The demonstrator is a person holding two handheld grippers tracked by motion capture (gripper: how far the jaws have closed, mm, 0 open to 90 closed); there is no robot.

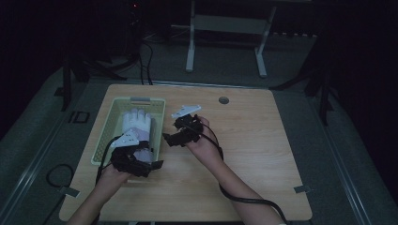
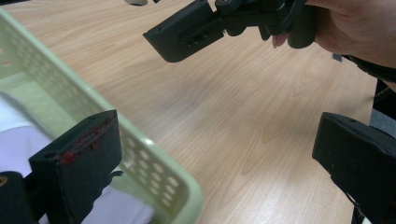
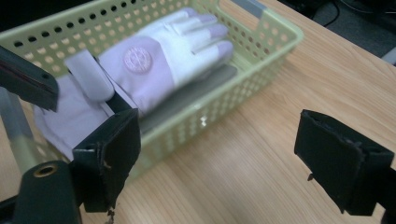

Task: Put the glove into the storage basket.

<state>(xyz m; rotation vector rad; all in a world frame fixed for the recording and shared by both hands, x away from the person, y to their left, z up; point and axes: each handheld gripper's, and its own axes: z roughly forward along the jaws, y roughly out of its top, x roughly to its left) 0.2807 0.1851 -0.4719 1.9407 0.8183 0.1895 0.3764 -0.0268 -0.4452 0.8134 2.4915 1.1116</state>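
A wooden desk carries a pale green perforated basket on its left half. A white glove lies flat inside the basket, fingers pointing to the far side, cuff toward the near rim. In the right gripper view the glove shows a round emblem on its back and a wrist strap, and it rests on the basket floor inside the near wall.

The left gripper is held at the basket's near right corner, above the glove's cuff. In the left gripper view its jaws stand spread wide: one jaw is over the basket rim with white fabric beneath it, the other is over bare wood outside the basket. Nothing sits between them. Contact with the glove cannot be confirmed.

The right gripper is held just right of the basket, near the middle of the desk, close to the basket's right wall. In its own view the jaws are spread wide over bare wood, with nothing between them, and they face the basket from outside. The left gripper view shows the right gripper farther off with the person's hand around its handle.

A round grommet hole sits near the desk's far edge. A black cable trails from the right gripper along the forearm.
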